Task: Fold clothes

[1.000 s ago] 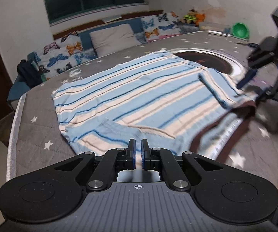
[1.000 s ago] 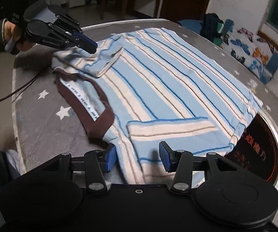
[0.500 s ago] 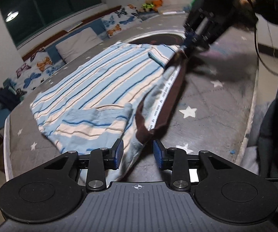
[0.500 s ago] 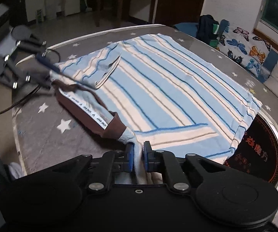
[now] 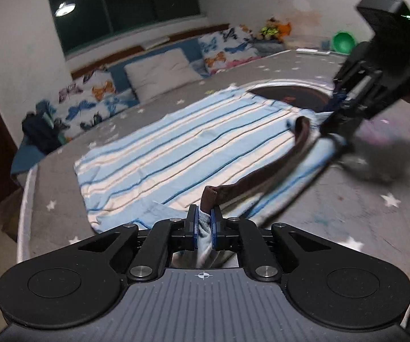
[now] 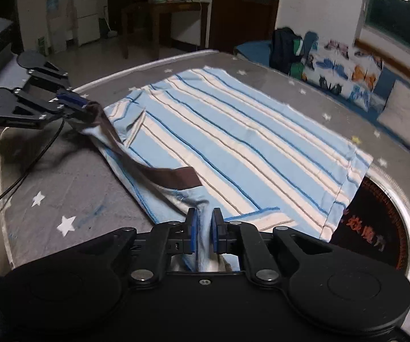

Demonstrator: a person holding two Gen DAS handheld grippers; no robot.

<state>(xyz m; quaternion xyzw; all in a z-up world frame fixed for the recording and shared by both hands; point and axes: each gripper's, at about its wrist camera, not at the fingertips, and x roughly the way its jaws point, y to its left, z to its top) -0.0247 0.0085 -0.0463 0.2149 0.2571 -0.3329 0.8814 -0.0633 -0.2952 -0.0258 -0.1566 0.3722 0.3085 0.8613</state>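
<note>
A blue, cream and brown striped shirt (image 5: 193, 145) (image 6: 247, 142) lies spread over a grey star-print mattress (image 5: 347, 216). Its brown collar band (image 5: 264, 173) (image 6: 173, 175) hangs stretched in the air between the two grippers. My left gripper (image 5: 204, 217) is shut on the near shoulder fabric by the collar; in the right wrist view the left gripper (image 6: 76, 105) is at the far left, raised above the bed. My right gripper (image 6: 204, 223) is shut on the other shoulder; in the left wrist view the right gripper (image 5: 336, 105) is at the far right, held by a hand.
A dark round printed patch (image 6: 376, 222) (image 5: 290, 97) lies beside the shirt's hem. Butterfly-print pillows (image 5: 90, 102) and a plain pillow (image 5: 159, 71) line the wall under the window. A black cable (image 6: 19, 176) trails off the bed edge. A wooden table (image 6: 165, 20) stands beyond.
The left gripper went from open to shut on the shirt's shoulder by the collar. Both grippers have lifted, so the collar edge now hangs taut above the mattress.
</note>
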